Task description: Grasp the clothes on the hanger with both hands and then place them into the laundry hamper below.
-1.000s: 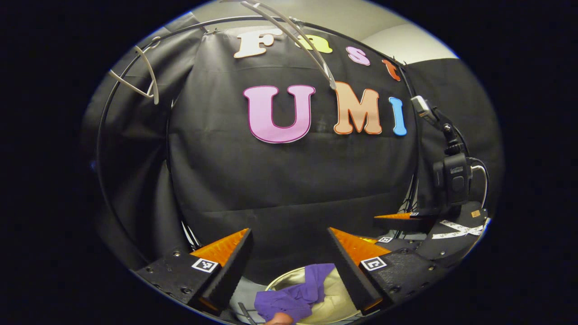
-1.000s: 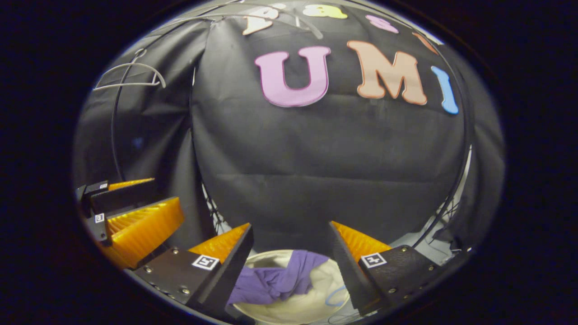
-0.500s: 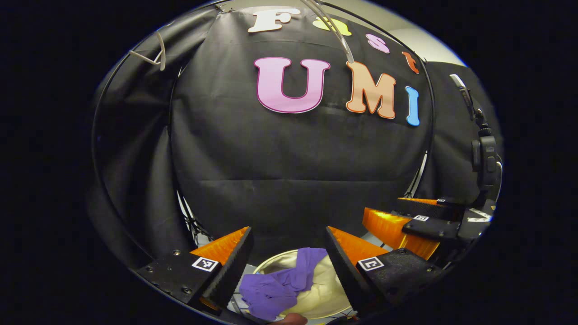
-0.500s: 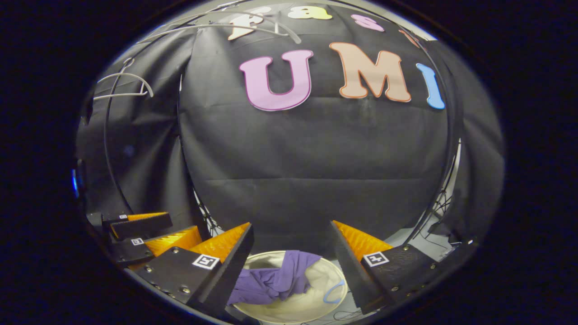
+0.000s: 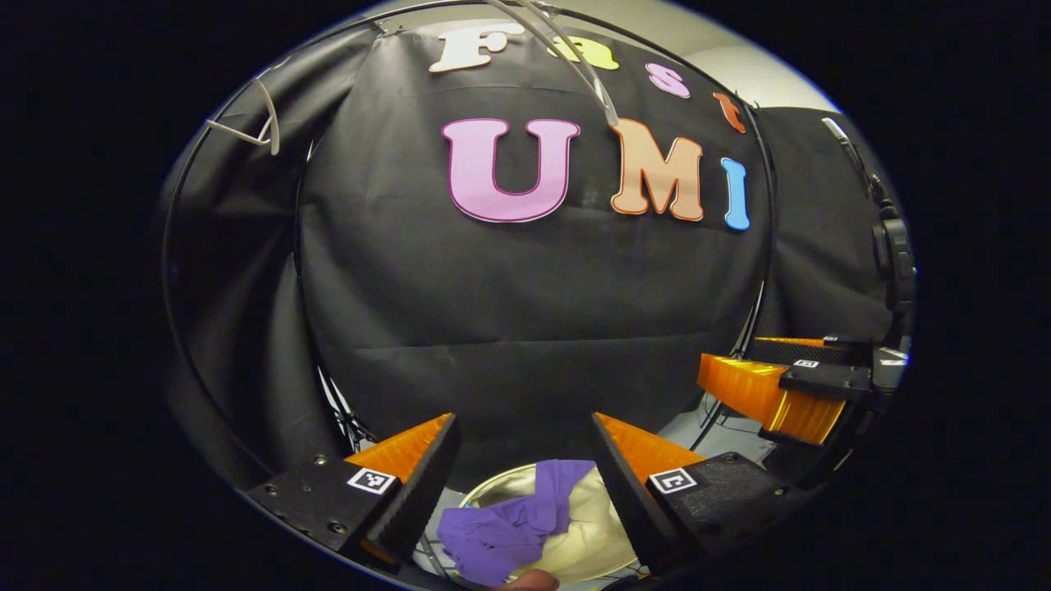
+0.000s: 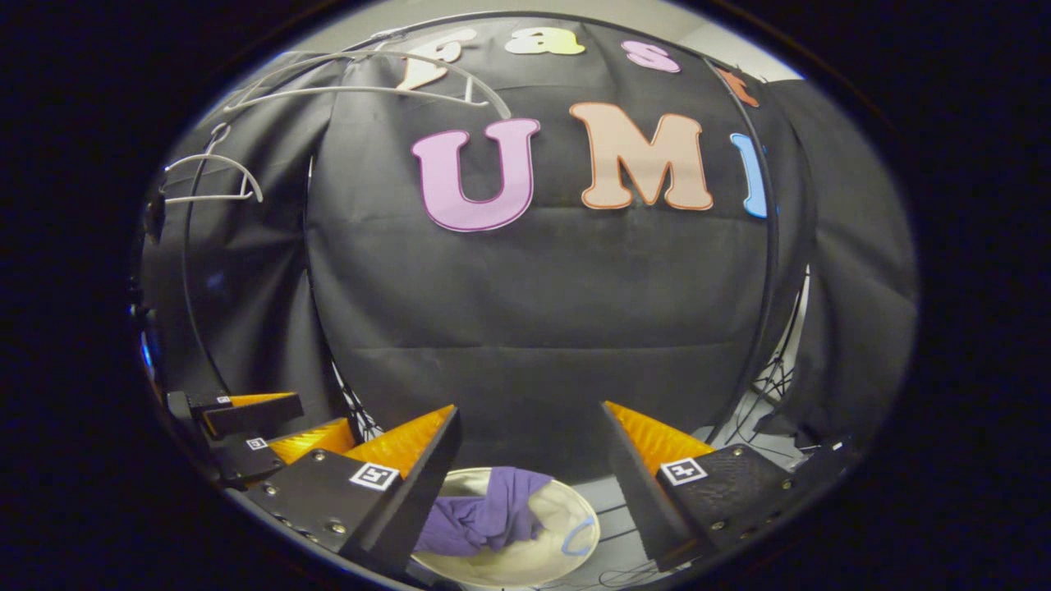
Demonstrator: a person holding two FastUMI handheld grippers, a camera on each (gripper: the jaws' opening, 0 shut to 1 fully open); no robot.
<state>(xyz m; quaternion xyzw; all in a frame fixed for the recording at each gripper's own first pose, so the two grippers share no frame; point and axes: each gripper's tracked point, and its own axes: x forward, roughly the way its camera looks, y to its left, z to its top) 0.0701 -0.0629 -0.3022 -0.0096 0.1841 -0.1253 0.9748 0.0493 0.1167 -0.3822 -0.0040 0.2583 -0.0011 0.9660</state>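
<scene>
Lying limp at lower centre, the purple garment [image 5: 502, 533] in the hamper [image 6: 542, 554] looks soft, light; both grippers' fingers are apart, empty.

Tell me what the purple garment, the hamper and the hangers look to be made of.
Purple garment: soft matte knit fabric, crumpled in folds. Laundry hamper: pale cloth lining, probably, on a round rim. Hangers: thin, pale, smooth, likely plastic or coated wire.

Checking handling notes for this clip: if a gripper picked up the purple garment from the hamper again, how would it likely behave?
The purple garment lies crumpled and folded over itself in the hamper, so it is probably floppy and would drape and hang from the fingers. It looks thin, likely light. Pushed, it would probably bunch up, not slide.
</scene>
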